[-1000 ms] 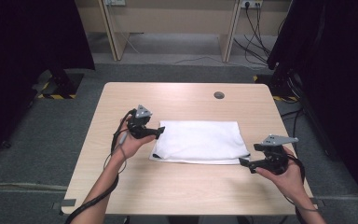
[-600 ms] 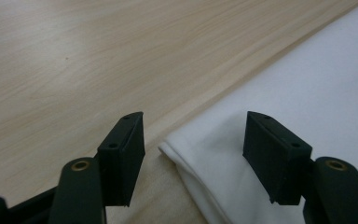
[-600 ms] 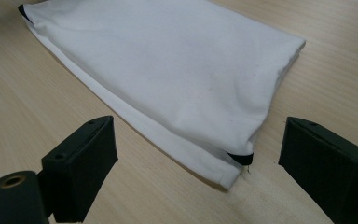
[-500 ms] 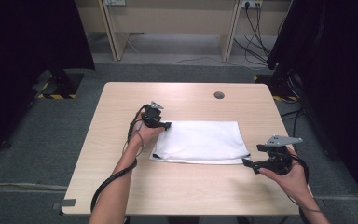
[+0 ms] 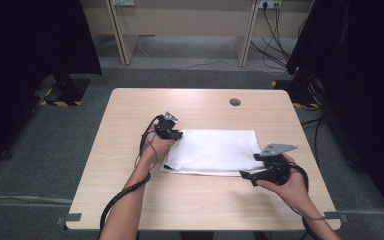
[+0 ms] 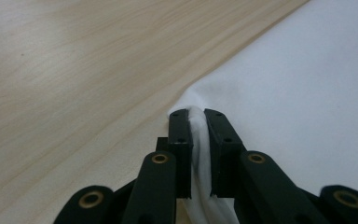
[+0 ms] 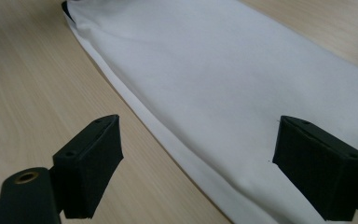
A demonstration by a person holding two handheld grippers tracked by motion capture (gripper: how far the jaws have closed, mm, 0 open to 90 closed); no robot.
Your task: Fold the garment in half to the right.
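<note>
Left gripper (image 6: 196,140): the two black jaws have just been closing and now pinch a bunched fold of the white cloth (image 6: 307,93) between their pads; the fabric shows as a narrow white ridge running down the gap between them. Beyond the fingertips the cloth spreads out flat to one side, and bare wooden table (image 6: 74,70) lies to the other side, its grain running diagonally.

In the high view the left gripper (image 5: 176,134) sits at the far left corner of the white cloth (image 5: 215,150), with its black cable looping back along the person's forearm.

Right gripper (image 7: 200,163): the jaws stand wide apart and have just been narrowing slightly; nothing is pressed between the pads. One pad hangs over bare table (image 7: 37,84), the other over the white cloth (image 7: 205,84), so that the cloth's near hemmed edge runs through the gap between them. Whether the pads touch the surface cannot be told. In the high view the right gripper (image 5: 247,175) lies at the near right corner of the cloth, a grey three-cornered plate on its top.

Surroundings: the cloth, folded into a flat rectangle, lies on the table (image 5: 200,205) between the two grippers. A small dark round disc (image 5: 235,102) sits in the tabletop well beyond the cloth, near the far edge. No container stands on the table, and nothing lies between either gripper and the cloth.
</note>
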